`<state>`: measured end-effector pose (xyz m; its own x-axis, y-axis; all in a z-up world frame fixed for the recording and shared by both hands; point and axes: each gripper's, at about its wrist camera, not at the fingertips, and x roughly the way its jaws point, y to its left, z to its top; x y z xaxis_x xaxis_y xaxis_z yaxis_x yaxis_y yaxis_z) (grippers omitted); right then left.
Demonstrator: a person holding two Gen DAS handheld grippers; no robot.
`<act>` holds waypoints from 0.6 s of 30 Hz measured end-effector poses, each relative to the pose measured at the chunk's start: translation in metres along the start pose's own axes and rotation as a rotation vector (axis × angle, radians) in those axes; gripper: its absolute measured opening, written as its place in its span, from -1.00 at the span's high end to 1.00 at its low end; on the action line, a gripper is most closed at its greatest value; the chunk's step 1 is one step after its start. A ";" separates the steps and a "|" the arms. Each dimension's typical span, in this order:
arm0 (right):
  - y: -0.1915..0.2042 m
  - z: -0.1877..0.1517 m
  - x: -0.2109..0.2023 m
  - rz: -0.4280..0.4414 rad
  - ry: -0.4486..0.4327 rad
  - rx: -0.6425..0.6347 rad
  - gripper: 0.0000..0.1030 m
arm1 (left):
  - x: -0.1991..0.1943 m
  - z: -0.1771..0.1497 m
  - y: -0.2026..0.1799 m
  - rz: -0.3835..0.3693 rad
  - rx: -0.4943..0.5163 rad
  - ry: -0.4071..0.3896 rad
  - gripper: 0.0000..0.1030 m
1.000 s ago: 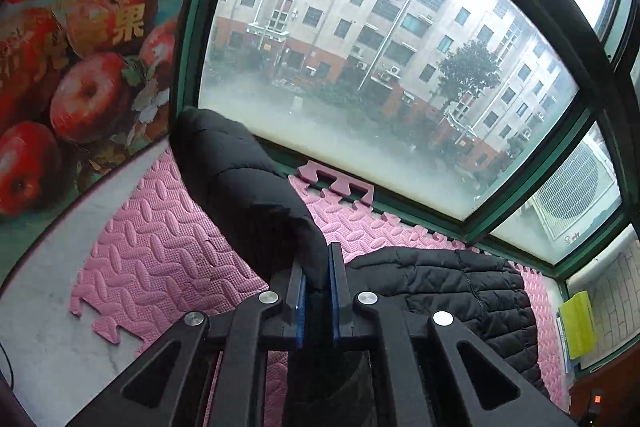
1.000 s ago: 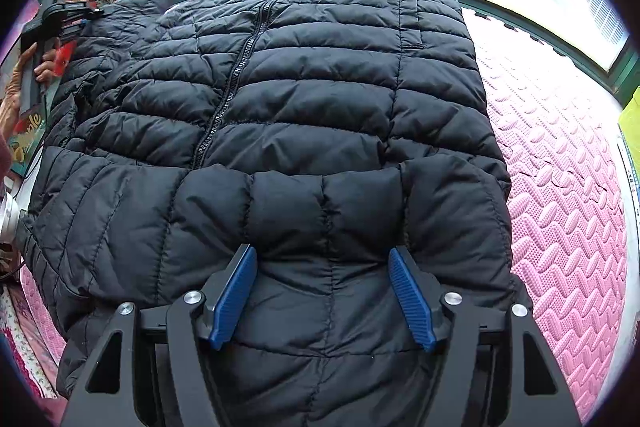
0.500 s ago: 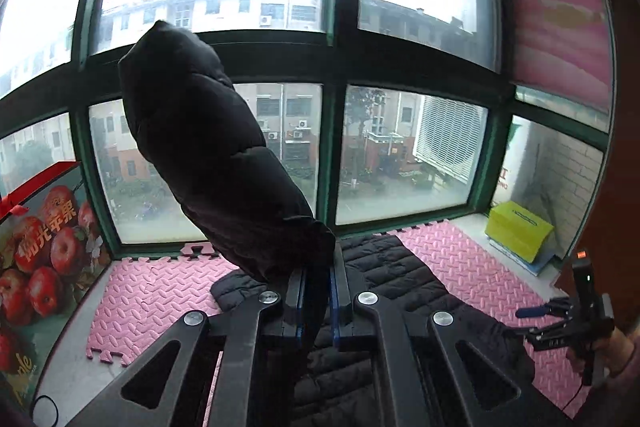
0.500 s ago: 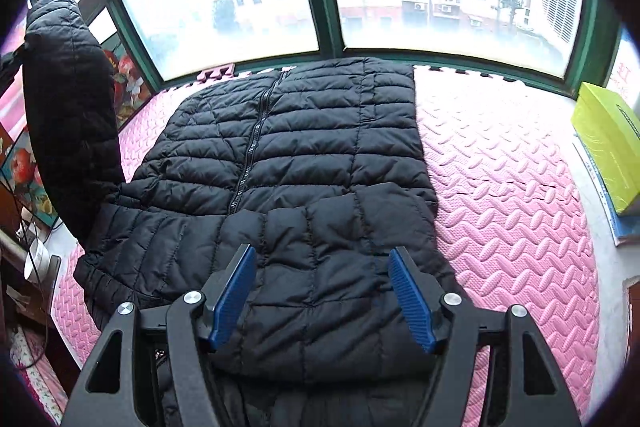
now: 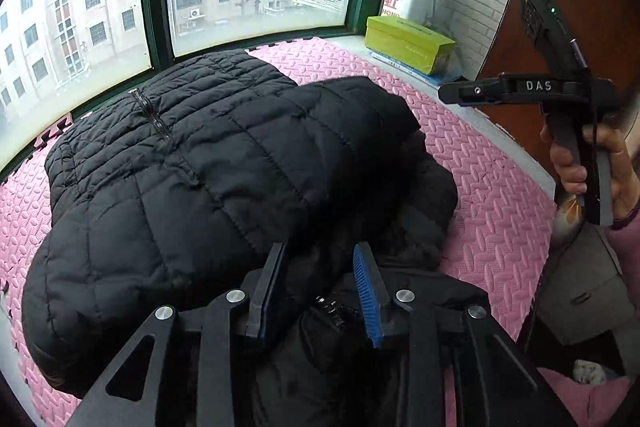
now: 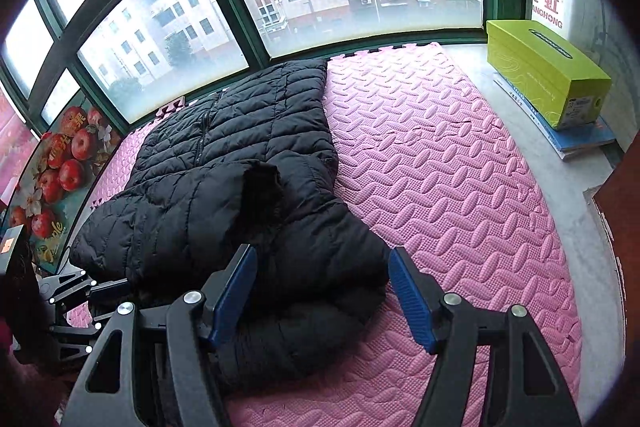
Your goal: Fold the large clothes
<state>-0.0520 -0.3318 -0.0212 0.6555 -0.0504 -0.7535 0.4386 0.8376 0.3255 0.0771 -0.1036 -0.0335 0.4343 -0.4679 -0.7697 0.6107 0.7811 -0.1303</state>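
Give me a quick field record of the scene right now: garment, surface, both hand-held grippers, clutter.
garment: black puffer jacket, sleeve laid across its front
surface: pink foam mat by the window
left hand-held gripper: jaws opening over the jacket, pads not pressing it
right hand-held gripper: open, above the jacket's near edge, holding nothing
hand: grips the right tool's handle
clutter: yellow-green box on books, right of the mat
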 end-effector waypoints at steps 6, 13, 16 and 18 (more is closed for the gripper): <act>0.036 0.019 0.000 0.076 -0.022 -0.078 -0.45 | -0.086 0.023 0.080 0.149 -0.138 -0.165 -0.24; 0.109 0.053 0.038 0.159 0.004 -0.260 -0.45 | -0.077 0.022 0.188 0.151 -0.321 -0.051 -0.24; 0.128 0.058 0.061 0.150 0.041 -0.316 -0.45 | -0.050 -0.003 0.199 0.096 -0.373 0.014 -0.24; 0.131 0.051 0.077 0.116 0.069 -0.334 -0.45 | -0.033 -0.023 0.194 0.104 -0.359 0.045 -0.23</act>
<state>0.0871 -0.2540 -0.0073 0.6413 0.0826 -0.7629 0.1310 0.9678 0.2149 0.1662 0.0729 -0.0480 0.4473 -0.3656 -0.8162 0.2897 0.9227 -0.2545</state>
